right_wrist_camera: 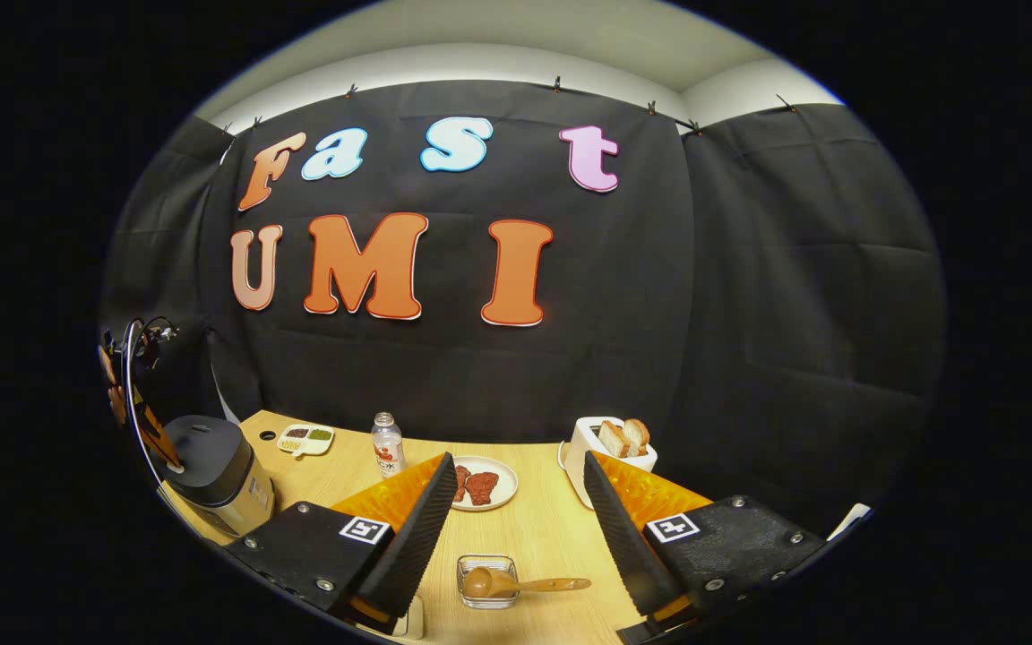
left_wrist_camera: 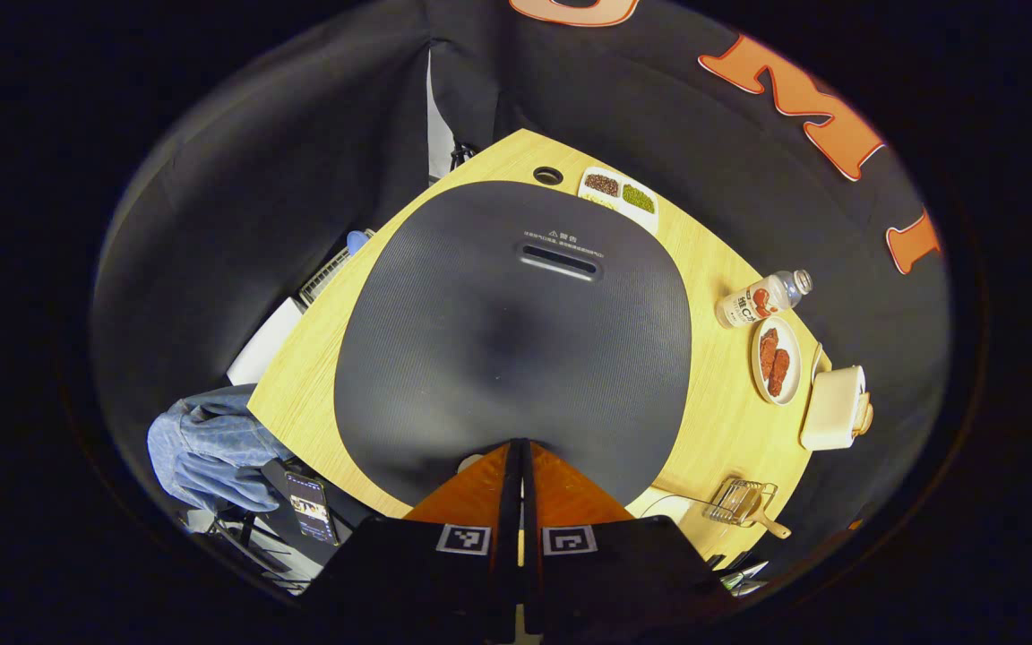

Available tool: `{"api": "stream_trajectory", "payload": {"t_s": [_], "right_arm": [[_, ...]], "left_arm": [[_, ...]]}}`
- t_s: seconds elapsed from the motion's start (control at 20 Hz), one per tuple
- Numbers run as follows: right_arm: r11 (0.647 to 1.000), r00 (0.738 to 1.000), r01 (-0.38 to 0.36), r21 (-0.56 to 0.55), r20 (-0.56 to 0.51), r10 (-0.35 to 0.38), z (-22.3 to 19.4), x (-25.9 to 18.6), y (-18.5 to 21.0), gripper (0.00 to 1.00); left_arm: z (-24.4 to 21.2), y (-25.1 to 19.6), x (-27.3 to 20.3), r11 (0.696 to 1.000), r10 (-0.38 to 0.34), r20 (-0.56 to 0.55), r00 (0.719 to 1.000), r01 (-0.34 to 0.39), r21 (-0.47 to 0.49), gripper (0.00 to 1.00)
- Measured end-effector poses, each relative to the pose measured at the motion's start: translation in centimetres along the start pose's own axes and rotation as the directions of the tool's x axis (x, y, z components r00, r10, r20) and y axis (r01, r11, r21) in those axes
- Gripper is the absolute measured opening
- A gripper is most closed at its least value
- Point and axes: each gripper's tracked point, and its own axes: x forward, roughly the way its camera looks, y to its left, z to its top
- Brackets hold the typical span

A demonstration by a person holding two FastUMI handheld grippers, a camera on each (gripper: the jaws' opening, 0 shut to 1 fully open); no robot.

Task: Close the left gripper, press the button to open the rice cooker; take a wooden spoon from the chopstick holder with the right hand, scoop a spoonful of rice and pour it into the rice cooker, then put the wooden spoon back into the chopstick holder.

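Note:
The rice cooker [left_wrist_camera: 516, 340] has its dark grey lid down, seen from straight above. My left gripper [left_wrist_camera: 519, 443] is shut, holding nothing, with its tips over the lid's near edge. In the right gripper view the cooker [right_wrist_camera: 216, 479] stands at the far left with the left gripper [right_wrist_camera: 153, 430] at its top. My right gripper [right_wrist_camera: 516, 466] is open and holds nothing. Below and between its fingers, the wooden spoon [right_wrist_camera: 516, 585] lies across the small clear chopstick holder [right_wrist_camera: 487, 564]. The holder [left_wrist_camera: 738, 500] with the spoon also sits at the table's right edge. A white tray of grains [left_wrist_camera: 619, 193] lies behind the cooker.
On the wooden table [right_wrist_camera: 543, 528] stand a bottle [right_wrist_camera: 386, 445], a plate of red meat [right_wrist_camera: 480, 484] and a white toaster with bread [right_wrist_camera: 610, 448]. A person's jeans [left_wrist_camera: 211, 439] and a phone [left_wrist_camera: 312, 506] are beside the table's left edge.

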Motion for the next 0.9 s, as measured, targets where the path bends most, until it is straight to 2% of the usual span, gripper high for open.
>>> {"api": "stream_trajectory", "payload": {"t_s": [0.2, 0.3, 0.35, 0.45, 0.6, 0.65, 0.7, 0.8, 0.9], "right_arm": [[1.000, 0.998, 0.003, -0.009, -0.067, -0.004, -2.7, 0.7, -1.0, 0.89], [1.000, 0.994, 0.002, 0.004, -0.105, -0.002, -4.1, 0.8, -1.4, 0.89], [1.000, 0.992, 0.001, 0.005, -0.125, 0.000, -4.9, 0.9, -1.5, 0.87], [1.000, 0.988, -0.004, -0.006, -0.153, 0.003, -6.1, 1.1, -1.8, 0.84], [1.000, 0.982, -0.014, -0.008, -0.186, 0.012, -7.2, 1.4, -1.9, 0.84], [1.000, 0.980, -0.017, 0.003, -0.196, 0.018, -7.6, 1.5, -2.0, 0.84], [1.000, 0.978, -0.016, 0.014, -0.206, 0.019, -8.1, 1.5, -2.3, 0.84], [1.000, 0.973, -0.013, 0.025, -0.229, 0.019, -9.1, 1.8, -2.7, 0.84], [1.000, 0.968, -0.008, 0.019, -0.251, 0.012, -10.4, 1.9, -3.3, 0.84]], "left_arm": [[0.0, -0.8, -1.4, 0.997, -0.068, 0.107, 0.992, 0.065, 0.033, 0.06], [1.1, -1.2, -3.5, 0.994, -0.097, 0.229, 0.969, 0.083, 0.072, 0.07], [2.1, -1.6, -4.7, 0.991, -0.112, 0.306, 0.946, 0.084, 0.102, 0.07], [4.5, -2.2, -7.6, 0.983, -0.139, 0.455, 0.879, 0.066, 0.172, 0.07], [7.3, -3.4, -12.1, 0.979, -0.150, 0.627, 0.764, 0.026, 0.203, 0.07], [7.7, -3.6, -13.4, 0.977, -0.153, 0.670, 0.727, 0.010, 0.212, 0.07], [8.1, -4.0, -15.3, 0.975, -0.156, 0.722, 0.674, -0.012, 0.221, 0.07], [8.2, -4.6, -18.2, 0.972, -0.154, 0.796, 0.585, -0.055, 0.229, 0.07], [7.7, -5.1, -20.5, 0.970, -0.151, 0.844, 0.515, -0.089, 0.228, 0.07]]}}
